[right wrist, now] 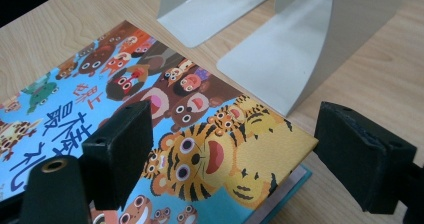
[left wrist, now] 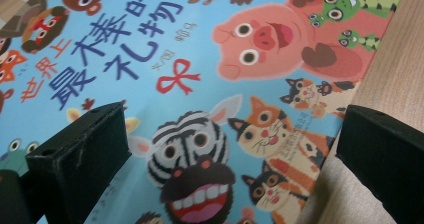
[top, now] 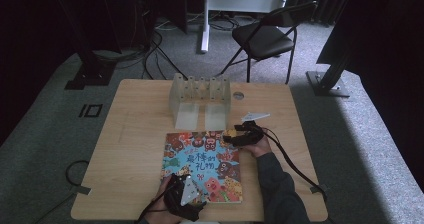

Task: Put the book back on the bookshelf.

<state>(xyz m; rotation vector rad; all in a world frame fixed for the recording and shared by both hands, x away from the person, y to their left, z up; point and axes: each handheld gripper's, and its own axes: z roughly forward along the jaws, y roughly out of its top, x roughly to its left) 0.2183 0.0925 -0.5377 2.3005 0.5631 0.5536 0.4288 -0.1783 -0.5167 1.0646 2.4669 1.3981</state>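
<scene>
A picture book [top: 202, 159] with a blue cover of cartoon animals lies flat near the front of the wooden table [top: 135, 134]. My left gripper [top: 187, 191] hovers over the book's near edge. In the left gripper view this gripper [left wrist: 232, 129] is open, with the cover [left wrist: 200, 59] below and bare wood under its right jaw. My right gripper [top: 231, 135] is at the book's far right corner. In the right gripper view it [right wrist: 235, 134] stands open, and the tiger corner of the book [right wrist: 235, 154] lies between the jaws without touching them.
A pale metal bookend rack [top: 200, 96] with upright dividers stands just beyond the book; its base plates [right wrist: 280, 59] lie close to the right gripper. A round cable port [top: 238, 96] sits beside it. A black folding chair [top: 265, 34] stands behind the table.
</scene>
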